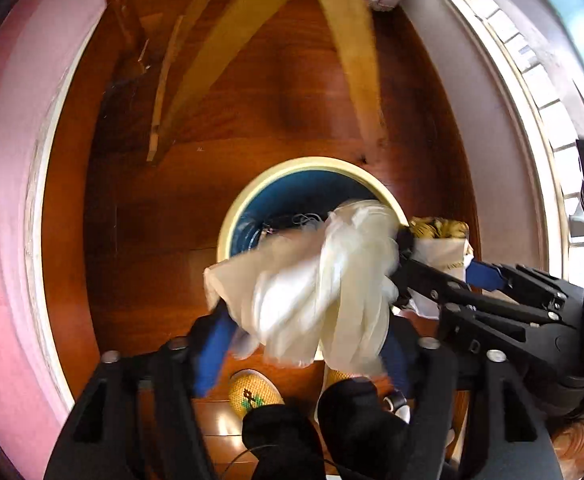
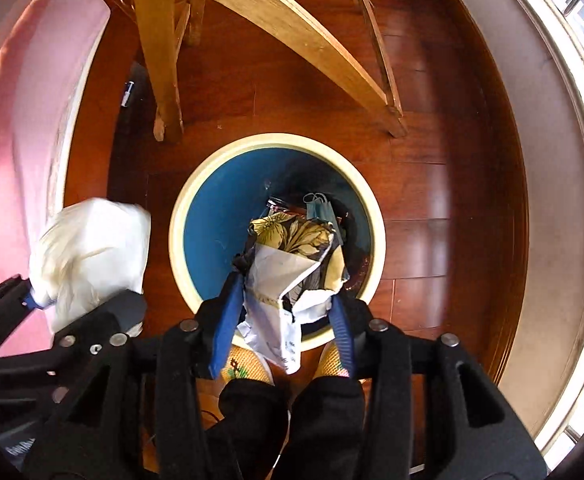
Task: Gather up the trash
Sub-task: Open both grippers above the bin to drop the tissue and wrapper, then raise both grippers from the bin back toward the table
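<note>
Two trash pieces (image 1: 323,280) (image 2: 288,276), one bin (image 2: 184,216)

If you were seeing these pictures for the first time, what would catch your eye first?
First, the round bin with its blue inside and cream rim, standing on the dark wooden floor below both tools. Next, the crumpled white plastic between the fingers of the left hand-held gripper, partly over the bin's rim. Then the torn flowered paper bag in the right hand-held gripper, directly above the bin's opening.

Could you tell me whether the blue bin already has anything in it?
Partly filled: the blue bin already holds face masks and other scraps.
</note>
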`<action>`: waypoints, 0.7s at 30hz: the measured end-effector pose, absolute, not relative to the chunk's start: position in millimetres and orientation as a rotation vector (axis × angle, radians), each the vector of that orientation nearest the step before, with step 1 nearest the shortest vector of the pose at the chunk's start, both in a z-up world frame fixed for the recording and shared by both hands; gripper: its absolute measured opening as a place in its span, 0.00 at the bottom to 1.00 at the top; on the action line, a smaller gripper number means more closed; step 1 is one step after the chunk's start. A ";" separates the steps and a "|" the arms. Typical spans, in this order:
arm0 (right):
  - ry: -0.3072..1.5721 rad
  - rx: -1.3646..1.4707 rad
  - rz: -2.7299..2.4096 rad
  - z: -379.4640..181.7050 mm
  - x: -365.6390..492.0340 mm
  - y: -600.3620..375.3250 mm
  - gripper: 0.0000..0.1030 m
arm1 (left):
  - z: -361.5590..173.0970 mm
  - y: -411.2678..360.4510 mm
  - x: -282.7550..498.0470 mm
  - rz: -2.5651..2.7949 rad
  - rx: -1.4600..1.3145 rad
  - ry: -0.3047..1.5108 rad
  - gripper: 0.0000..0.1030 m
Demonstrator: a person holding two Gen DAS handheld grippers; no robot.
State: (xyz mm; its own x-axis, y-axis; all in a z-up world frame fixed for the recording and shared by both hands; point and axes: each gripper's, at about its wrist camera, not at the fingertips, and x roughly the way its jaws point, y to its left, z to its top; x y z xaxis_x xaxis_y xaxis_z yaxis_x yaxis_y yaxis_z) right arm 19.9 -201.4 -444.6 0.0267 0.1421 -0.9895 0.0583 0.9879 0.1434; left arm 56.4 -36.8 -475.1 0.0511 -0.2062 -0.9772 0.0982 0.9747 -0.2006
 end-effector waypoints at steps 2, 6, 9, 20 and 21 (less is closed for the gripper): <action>1.546 0.152 0.069 -448.0 22.7 -200.0 0.49 | -474.3 -29.0 57.6 -0.206 -0.102 1.480 0.83; 1.546 0.155 0.076 -449.2 23.0 -194.9 0.55 | -468.0 -15.7 57.2 -0.180 -0.119 1.446 0.85; 1.547 0.142 0.061 -444.7 21.7 -190.2 0.56 | -462.8 -8.1 56.9 -0.170 -0.134 1.443 0.85; 1.515 0.154 0.016 -400.4 11.6 -190.0 0.56 | -398.0 9.1 40.0 -0.125 -0.135 1.342 0.85; 1.510 0.154 0.014 -393.4 10.3 -190.1 0.56 | -390.2 8.9 38.7 -0.124 -0.131 1.334 0.85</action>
State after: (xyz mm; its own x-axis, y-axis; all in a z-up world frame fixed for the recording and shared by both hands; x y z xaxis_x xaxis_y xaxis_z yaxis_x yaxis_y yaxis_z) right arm 10.3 -190.1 -393.4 0.0626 0.1046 -0.9925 0.0866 0.9902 0.1098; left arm 38.7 8.9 -390.2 0.2301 -0.1648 -0.9591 0.0153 0.9861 -0.1657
